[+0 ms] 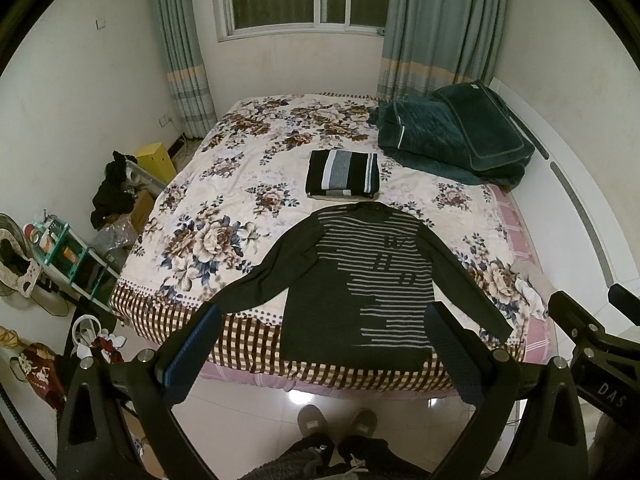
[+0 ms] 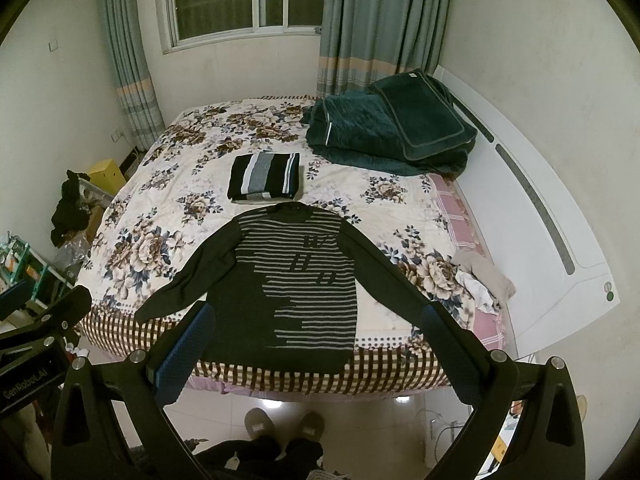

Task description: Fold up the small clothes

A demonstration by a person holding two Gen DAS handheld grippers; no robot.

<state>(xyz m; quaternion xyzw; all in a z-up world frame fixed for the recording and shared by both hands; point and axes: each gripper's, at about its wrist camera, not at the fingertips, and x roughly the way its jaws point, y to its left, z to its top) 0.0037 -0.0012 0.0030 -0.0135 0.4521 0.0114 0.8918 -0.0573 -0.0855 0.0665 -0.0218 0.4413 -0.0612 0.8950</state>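
A dark long-sleeved sweater [image 1: 356, 276] [image 2: 288, 292] with grey stripes lies flat on the flowered bedspread [image 1: 224, 184] [image 2: 160, 208], sleeves spread, its hem at the bed's near edge. Behind its collar sits a folded black, grey and white striped garment [image 1: 343, 175] [image 2: 265, 177]. My left gripper [image 1: 320, 348] hangs open above the floor before the bed, nothing between its blue pads. My right gripper [image 2: 316, 344] is open too, held at the same height to the right; its black frame [image 1: 592, 344] shows at the left wrist view's right edge.
A folded dark green quilt [image 1: 452, 136] [image 2: 392, 128] fills the bed's far right corner. Small crumpled clothes [image 2: 484, 280] lie at the right edge by the white headboard [image 2: 540, 220]. Cluttered shelves and a yellow box [image 1: 154, 160] stand left. The person's slippered feet [image 1: 336, 424] stand on tiled floor.
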